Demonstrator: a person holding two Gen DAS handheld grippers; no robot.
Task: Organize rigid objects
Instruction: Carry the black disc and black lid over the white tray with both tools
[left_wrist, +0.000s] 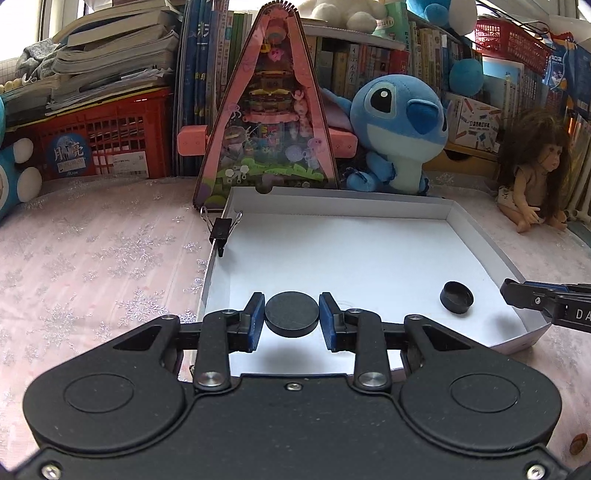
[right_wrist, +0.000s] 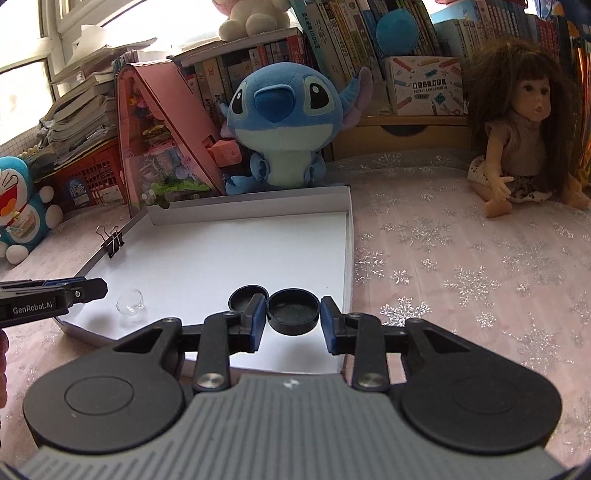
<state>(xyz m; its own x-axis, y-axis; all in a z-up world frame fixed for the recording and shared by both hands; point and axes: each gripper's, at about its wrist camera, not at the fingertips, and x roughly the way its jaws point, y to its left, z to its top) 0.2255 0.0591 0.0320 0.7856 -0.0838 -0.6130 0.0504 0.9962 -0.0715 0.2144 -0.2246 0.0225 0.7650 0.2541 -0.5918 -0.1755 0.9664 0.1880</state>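
Note:
My left gripper (left_wrist: 291, 301) is shut on a flat black round lid (left_wrist: 291, 317), held just above the near floor of a shallow white box (left_wrist: 332, 206). My right gripper (right_wrist: 293, 300) is shut on a black round cap (right_wrist: 293, 314), hollow side up, over the box's near right corner. A second black cap (right_wrist: 242, 295) lies on the box floor just left of that one; in the left wrist view this cap (left_wrist: 456, 297) sits beside the right gripper (left_wrist: 517, 291). A small clear glass dome (right_wrist: 130, 301) rests in the box near the left gripper (right_wrist: 88, 288).
A black binder clip (left_wrist: 221, 230) grips the box's left wall. Behind the box stand a pink triangular toy house (left_wrist: 266, 129) and a blue plush (left_wrist: 399, 125). A doll (right_wrist: 517, 136) sits at the right on the pink snowflake cloth (right_wrist: 461, 277). Books and red crates line the back.

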